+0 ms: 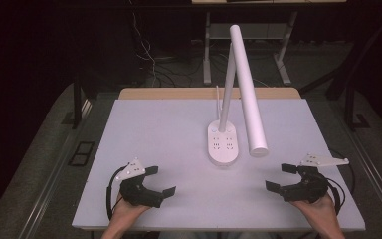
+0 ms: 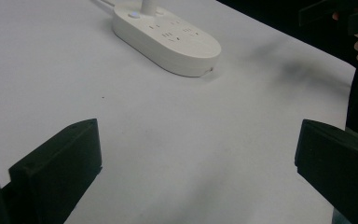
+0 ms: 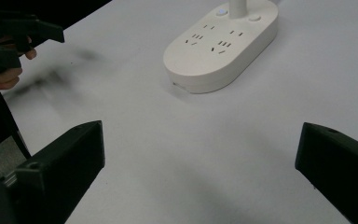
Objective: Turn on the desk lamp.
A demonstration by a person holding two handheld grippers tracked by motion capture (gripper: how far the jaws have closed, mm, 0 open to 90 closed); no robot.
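Note:
A white desk lamp stands mid-table on an oval base (image 1: 223, 144) that carries power sockets and buttons. Its post rises from the base's far end, and a long white tube head (image 1: 247, 92) slants down toward the front right. The base (image 2: 167, 37) lies ahead of the left gripper's jaws, and the base (image 3: 221, 44) lies ahead of the right gripper's jaws. My left gripper (image 1: 159, 181) is open at the front left, nothing between its jaws. My right gripper (image 1: 282, 177) is open at the front right, also holding nothing. Both rest low over the tabletop, apart from the lamp.
The pale tabletop (image 1: 159, 129) has a wooden strip along its far edge. A thin white cord (image 1: 218, 97) runs back from the lamp base. Beyond the table, a dark floor holds cables and the metal legs (image 1: 283, 64) of another table.

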